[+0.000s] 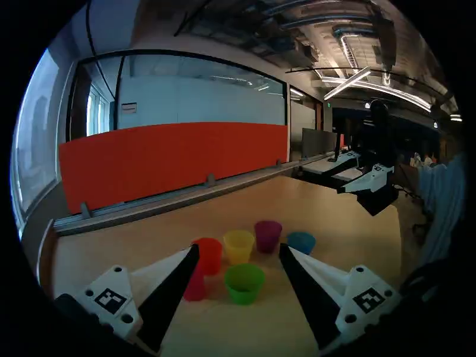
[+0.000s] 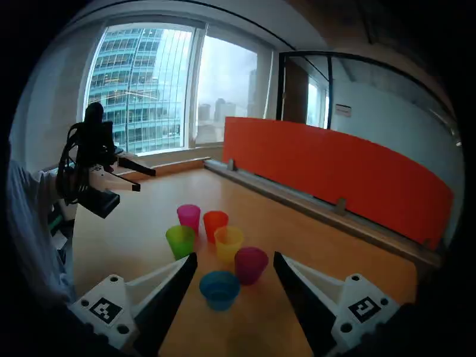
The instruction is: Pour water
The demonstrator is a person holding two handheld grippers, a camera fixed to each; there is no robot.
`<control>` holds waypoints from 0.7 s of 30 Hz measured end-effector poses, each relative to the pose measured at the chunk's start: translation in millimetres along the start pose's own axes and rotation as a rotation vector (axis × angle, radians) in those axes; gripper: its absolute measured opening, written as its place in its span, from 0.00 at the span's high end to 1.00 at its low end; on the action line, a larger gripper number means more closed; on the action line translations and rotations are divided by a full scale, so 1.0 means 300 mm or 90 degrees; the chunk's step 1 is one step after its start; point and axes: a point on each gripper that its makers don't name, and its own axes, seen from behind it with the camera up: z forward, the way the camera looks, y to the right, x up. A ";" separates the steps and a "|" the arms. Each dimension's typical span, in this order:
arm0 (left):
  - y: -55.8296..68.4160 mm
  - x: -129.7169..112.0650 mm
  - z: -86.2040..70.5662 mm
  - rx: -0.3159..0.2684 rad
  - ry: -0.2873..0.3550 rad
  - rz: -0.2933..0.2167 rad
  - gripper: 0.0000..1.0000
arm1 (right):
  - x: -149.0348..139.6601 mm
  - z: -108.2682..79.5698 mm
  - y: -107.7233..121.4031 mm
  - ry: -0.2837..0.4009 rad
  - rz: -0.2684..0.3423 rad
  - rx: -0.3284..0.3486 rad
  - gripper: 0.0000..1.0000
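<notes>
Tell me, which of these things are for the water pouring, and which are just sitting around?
For the job:
green cup, yellow cup, red cup, purple cup, blue cup, pink cup; left gripper and right gripper, both open.

Just there:
table, orange partition, windows, ceiling lights.

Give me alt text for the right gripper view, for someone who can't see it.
Six small plastic cups, pink, orange, green, yellow, purple and blue, stand clustered on a light wooden table ahead of the open right gripper. The left gripper is held up at far left, before tall windows.
</notes>
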 end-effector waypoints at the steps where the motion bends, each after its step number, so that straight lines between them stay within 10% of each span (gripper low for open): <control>1: 0.004 -0.008 0.003 -0.004 -0.003 -0.001 0.00 | -0.008 0.005 -0.001 -0.003 0.000 0.002 0.00; 21: 0.020 -0.192 0.074 -0.028 -0.070 0.007 0.00 | -0.177 0.088 -0.034 -0.061 -0.004 0.029 0.00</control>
